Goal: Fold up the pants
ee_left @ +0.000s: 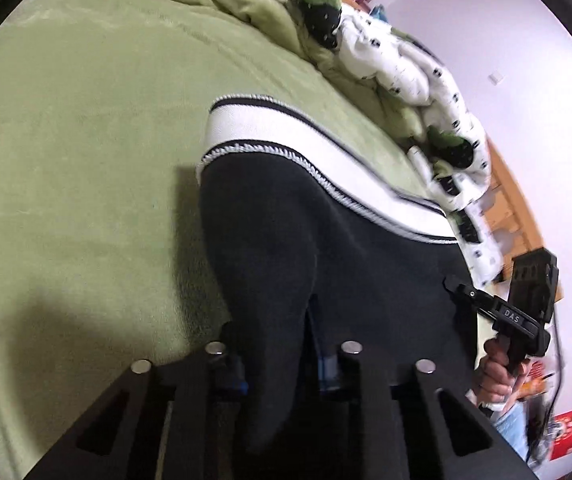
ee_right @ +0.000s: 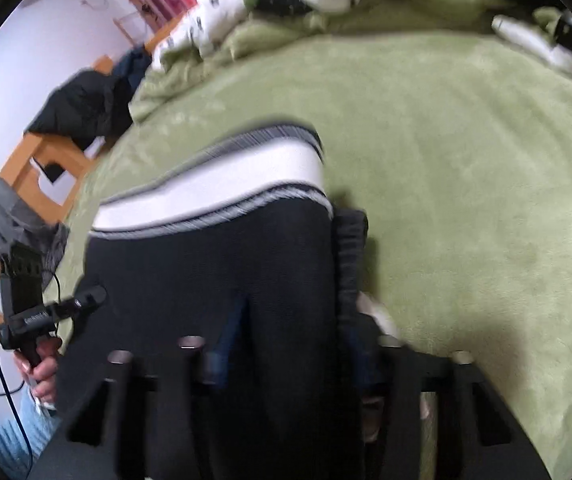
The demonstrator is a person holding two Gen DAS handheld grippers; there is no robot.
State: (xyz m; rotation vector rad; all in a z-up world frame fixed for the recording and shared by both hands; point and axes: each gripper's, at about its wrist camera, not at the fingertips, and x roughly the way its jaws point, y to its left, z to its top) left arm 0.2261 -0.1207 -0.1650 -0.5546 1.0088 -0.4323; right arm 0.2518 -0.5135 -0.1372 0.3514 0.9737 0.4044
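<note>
We hold the dark navy knit pants with a white, black-striped waistband (ee_left: 326, 216) up over the green plush bedspread (ee_left: 85, 160), waistband at twelve o'clock from both cameras. Our left gripper (ee_left: 277, 356) has its jaws closed on a bunch of the dark cloth; our right gripper (ee_right: 286, 356) likewise pinches the fabric near its ribbed side edge. In our judgement the fold is midway: the pants look doubled lengthwise, and a crosswise fold and laying flat remain. The white patterned quilt (ee_left: 406, 60) lies bunched at one o'clock.
</note>
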